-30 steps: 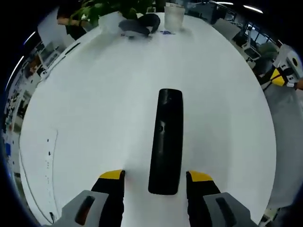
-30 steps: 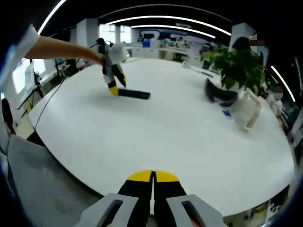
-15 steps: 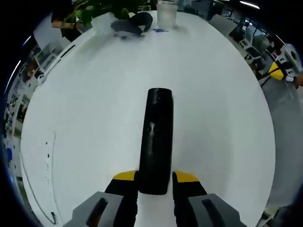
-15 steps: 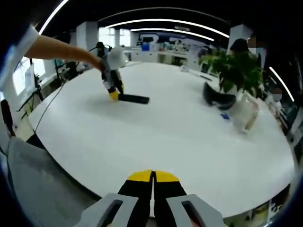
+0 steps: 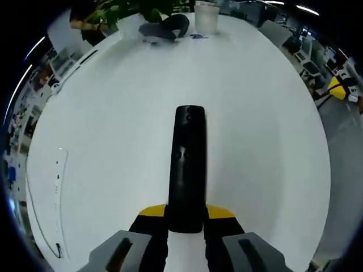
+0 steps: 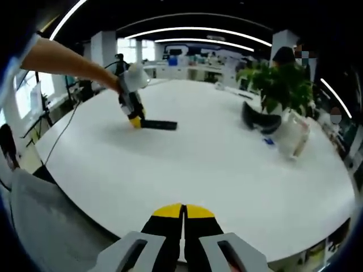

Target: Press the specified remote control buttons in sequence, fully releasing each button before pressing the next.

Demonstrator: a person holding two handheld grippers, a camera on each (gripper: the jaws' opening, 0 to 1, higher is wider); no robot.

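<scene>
A long black remote control (image 5: pixel 187 164) lies on the round white table (image 5: pixel 113 113), pointing away from me. My left gripper (image 5: pixel 186 214) has its yellow-tipped jaws closed against the remote's near end. In the right gripper view that same remote (image 6: pixel 159 124) is small and far off at the upper left, with the left gripper (image 6: pixel 134 112) and a person's arm at its end. My right gripper (image 6: pixel 182 211) hovers over the table's near edge, jaws pressed together with nothing between them.
At the table's far side stand a potted green plant (image 6: pixel 283 82), a dark headset (image 6: pixel 260 117) and a clear plastic container (image 6: pixel 294 136). The headset (image 5: pixel 164 29) and container (image 5: pixel 207 17) are at the top of the left gripper view. Office desks surround the table.
The left jaws, wide apart beside the remote a second ago, have closed on its near end. The right gripper has stayed shut and nearly still.
</scene>
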